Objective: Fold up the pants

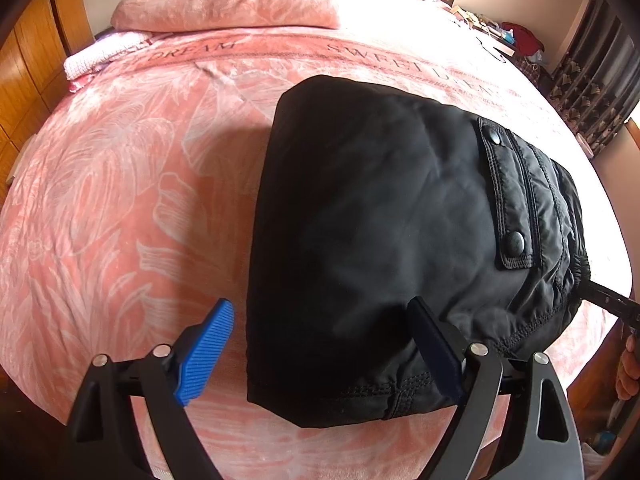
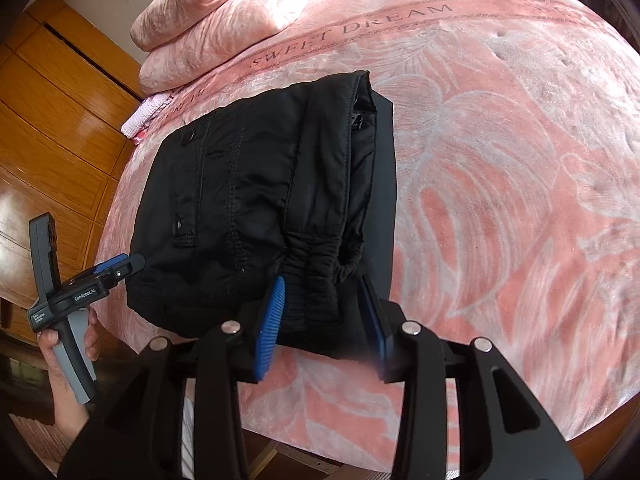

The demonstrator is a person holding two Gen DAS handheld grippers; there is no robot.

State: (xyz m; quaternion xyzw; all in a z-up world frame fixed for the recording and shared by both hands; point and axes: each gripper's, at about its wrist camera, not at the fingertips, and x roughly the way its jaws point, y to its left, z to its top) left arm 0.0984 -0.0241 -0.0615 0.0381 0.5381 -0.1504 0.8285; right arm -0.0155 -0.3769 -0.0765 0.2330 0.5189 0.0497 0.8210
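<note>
The left gripper (image 1: 324,322) had its fingers spread wide, straddling the near left corner of the folded black pants (image 1: 384,216), pressing nothing. The right gripper (image 2: 326,292) held its fingers partly apart around the gathered waistband (image 2: 316,256); whether they pinched it could not be told. The pants lay flat near the bed's near edge, long axis running away from the cameras, on a pink blanket (image 2: 500,160) beside wooden cabinets (image 2: 52,120).

right gripper (image 2: 326,320) tips blurred; pants (image 2: 260,200) underside hidden, wardrobe (image 2: 60,120) cut off.
</note>
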